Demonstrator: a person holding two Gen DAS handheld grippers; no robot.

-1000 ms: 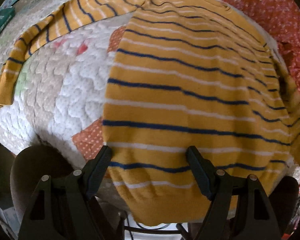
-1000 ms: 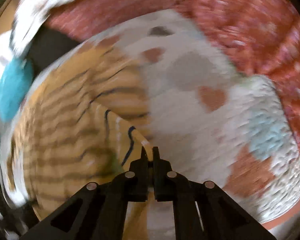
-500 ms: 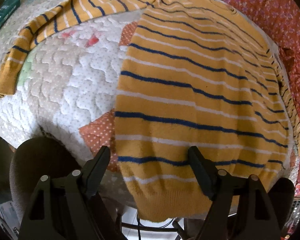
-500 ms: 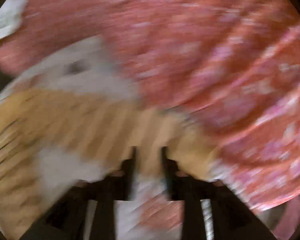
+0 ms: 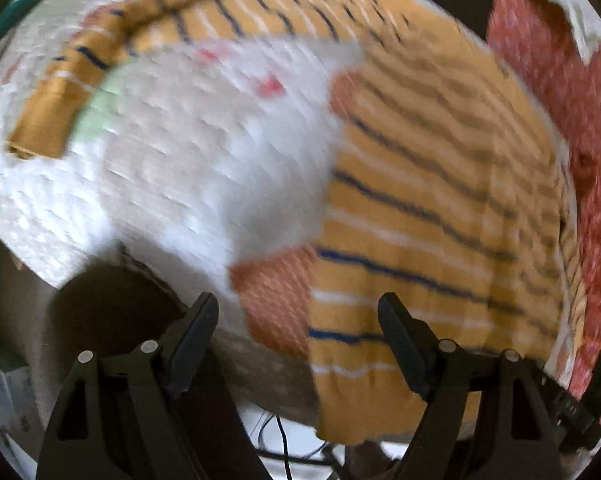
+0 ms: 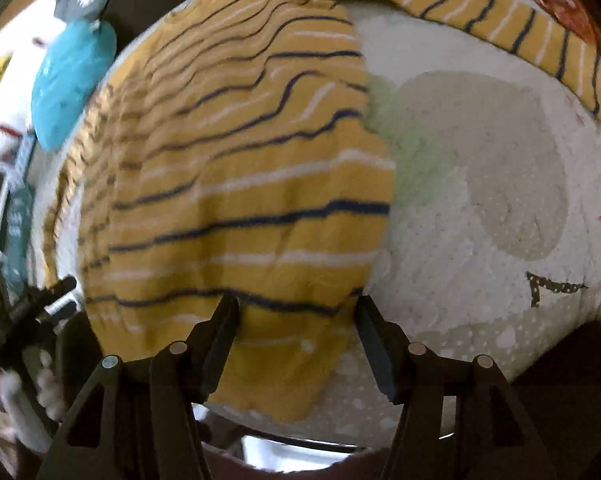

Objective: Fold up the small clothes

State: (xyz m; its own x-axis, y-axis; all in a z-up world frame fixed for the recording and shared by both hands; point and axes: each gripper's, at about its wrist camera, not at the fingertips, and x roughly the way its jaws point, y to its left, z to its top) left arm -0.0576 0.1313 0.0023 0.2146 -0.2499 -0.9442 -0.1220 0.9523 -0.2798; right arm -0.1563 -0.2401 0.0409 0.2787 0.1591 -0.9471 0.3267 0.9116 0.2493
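Observation:
A mustard sweater with navy and white stripes [image 5: 440,208] lies flat on a white quilted mat [image 5: 180,180]. One sleeve [image 5: 60,104] stretches out to the left. My left gripper [image 5: 298,312] hovers open over the hem's left corner, its pads not pressing on the cloth. In the right wrist view the sweater [image 6: 240,160] fills the left half, and its other sleeve [image 6: 540,40] runs along the top right. My right gripper [image 6: 296,312] is opening its jaws over the hem's right corner. The cloth lies between the fingers without being pinched.
A red floral cloth [image 5: 560,100] borders the mat on the right. A teal item [image 6: 72,80] and other clutter sit past the mat's far left edge. The mat [image 6: 480,280] ends close below both grippers, with dark floor beyond.
The right gripper was shut; it swung across the red cloth, came down at the hem and now stands open. The left gripper slid left along the hem towards its corner.

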